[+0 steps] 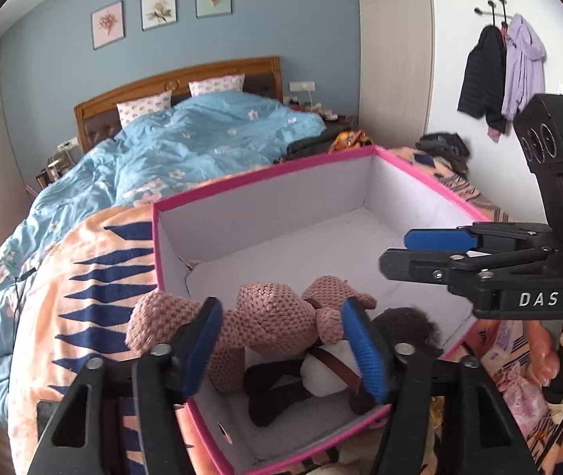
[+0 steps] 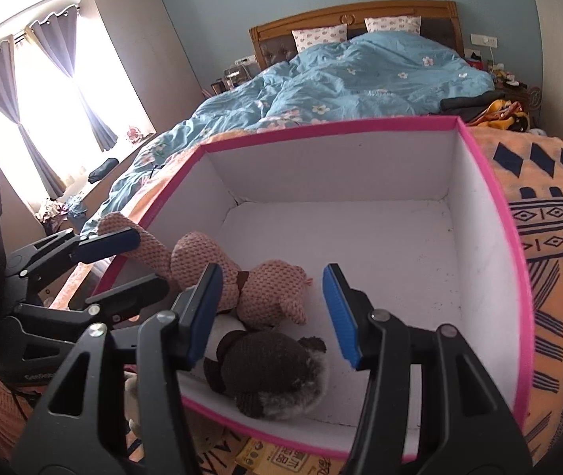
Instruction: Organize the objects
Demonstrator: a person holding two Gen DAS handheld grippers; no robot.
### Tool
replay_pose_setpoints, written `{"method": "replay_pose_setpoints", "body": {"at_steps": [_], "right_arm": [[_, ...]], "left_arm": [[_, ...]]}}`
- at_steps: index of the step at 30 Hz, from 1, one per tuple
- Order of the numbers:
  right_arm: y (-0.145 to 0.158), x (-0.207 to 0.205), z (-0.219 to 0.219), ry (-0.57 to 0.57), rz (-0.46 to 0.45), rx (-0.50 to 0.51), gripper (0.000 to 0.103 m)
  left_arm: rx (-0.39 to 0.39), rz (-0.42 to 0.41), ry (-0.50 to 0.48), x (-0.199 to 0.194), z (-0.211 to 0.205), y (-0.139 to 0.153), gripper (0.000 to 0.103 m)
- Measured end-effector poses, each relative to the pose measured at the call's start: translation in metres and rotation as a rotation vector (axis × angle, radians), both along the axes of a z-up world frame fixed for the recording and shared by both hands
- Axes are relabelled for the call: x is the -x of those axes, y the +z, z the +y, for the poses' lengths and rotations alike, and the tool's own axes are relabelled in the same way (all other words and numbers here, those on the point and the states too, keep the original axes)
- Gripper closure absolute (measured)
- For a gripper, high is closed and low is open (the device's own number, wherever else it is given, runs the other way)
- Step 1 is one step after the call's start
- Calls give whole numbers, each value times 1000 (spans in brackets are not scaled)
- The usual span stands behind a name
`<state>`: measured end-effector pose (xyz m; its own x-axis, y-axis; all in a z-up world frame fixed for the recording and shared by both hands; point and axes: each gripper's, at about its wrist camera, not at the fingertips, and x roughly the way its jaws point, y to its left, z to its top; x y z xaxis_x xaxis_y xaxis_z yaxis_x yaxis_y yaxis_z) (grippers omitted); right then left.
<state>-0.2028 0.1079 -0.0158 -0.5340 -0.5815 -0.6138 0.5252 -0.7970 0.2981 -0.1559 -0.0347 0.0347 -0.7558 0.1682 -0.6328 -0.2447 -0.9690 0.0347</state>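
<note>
A pink-rimmed box (image 1: 261,176) (image 2: 321,128) with a white lining sits on the bed. A pink knitted plush toy (image 1: 273,316) (image 2: 273,289) lies in its near left corner, one limb draped over the rim. Under it lies a dark brown plush toy (image 1: 400,324) (image 2: 273,372). My left gripper (image 1: 283,348) (image 2: 150,261) straddles the pink toy with its blue pads on either side, open and not pressing it. My right gripper (image 2: 273,316) (image 1: 396,252) hovers above the box, open, with nothing between its fingers.
The box rests on an orange and navy patterned blanket (image 1: 83,277) (image 2: 550,198). A blue floral duvet (image 1: 202,138) covers the bed behind, with a heap of clothes (image 1: 321,142) beside it. Coats (image 1: 499,67) hang on the right wall. A hand (image 1: 550,348) grips the right gripper's handle.
</note>
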Motion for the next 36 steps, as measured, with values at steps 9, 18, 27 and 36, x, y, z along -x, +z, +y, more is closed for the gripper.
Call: {"method": "replay_pose_setpoints", "body": {"at_steps": [9,18,27,36], "right_arm": [[17,-57,22,57,81,62,44],[0,-107,16,148,80,46,39],[-41,-116,-16,206,1,-25,39],[-58,-113,-25,188,-23,-42,39]], "left_arm": [[-135,173,-11,-59,-17,29,12],[-224,158,-7,-101,-33,19,11],[-249,13,46,-105,-38,-36,11],[-270,-89,59,-107,-40,-73,11]]}}
